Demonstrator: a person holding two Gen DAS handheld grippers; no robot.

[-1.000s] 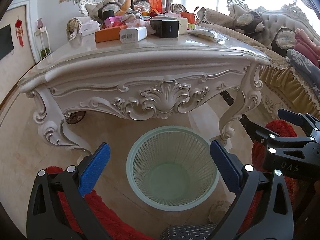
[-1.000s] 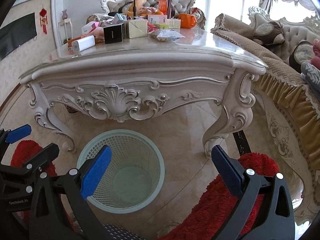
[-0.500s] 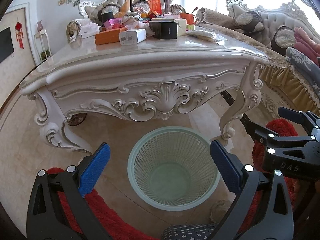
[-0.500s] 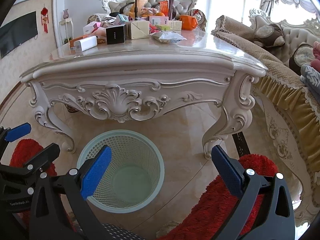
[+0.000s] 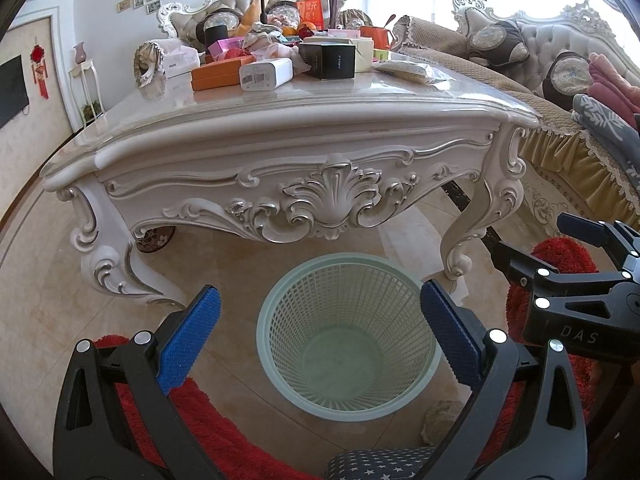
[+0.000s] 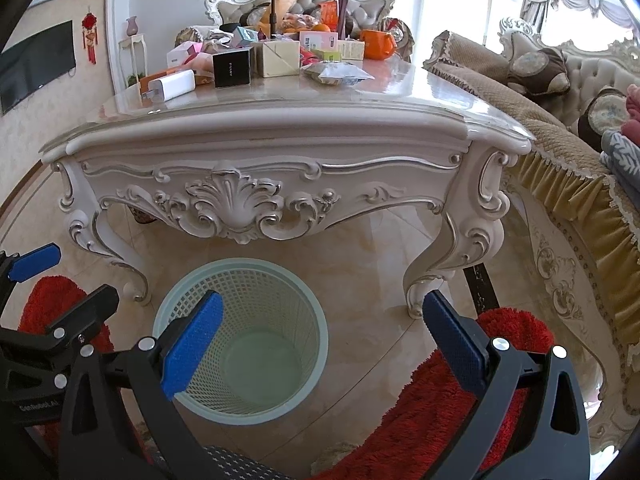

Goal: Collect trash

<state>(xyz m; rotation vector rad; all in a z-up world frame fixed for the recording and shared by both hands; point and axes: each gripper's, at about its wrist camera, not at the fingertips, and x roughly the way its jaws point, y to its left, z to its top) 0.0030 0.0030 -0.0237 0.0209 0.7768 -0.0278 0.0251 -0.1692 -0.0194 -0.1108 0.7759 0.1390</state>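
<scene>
A pale green mesh wastebasket (image 5: 349, 334) stands empty on the floor in front of an ornate white table (image 5: 280, 136); it also shows in the right wrist view (image 6: 244, 344). My left gripper (image 5: 320, 320) is open and empty, held above the basket. My right gripper (image 6: 324, 328) is open and empty, just right of the basket. The table top holds several items: a white box (image 5: 266, 74), a black box (image 5: 334, 62), an orange box (image 5: 218, 76), a clear plastic wrapper (image 6: 338, 72) and crumpled paper (image 5: 262, 40).
A red shaggy rug (image 6: 440, 408) lies under both grippers. A sofa with a tan fringed cover (image 6: 560, 160) runs along the right. A black tripod leg (image 6: 482, 292) stands by the table's right leg. Tiled floor (image 5: 48, 300) spreads to the left.
Both grippers have risen slightly, so more of the table top shows. Both stay open and the basket has not moved.
</scene>
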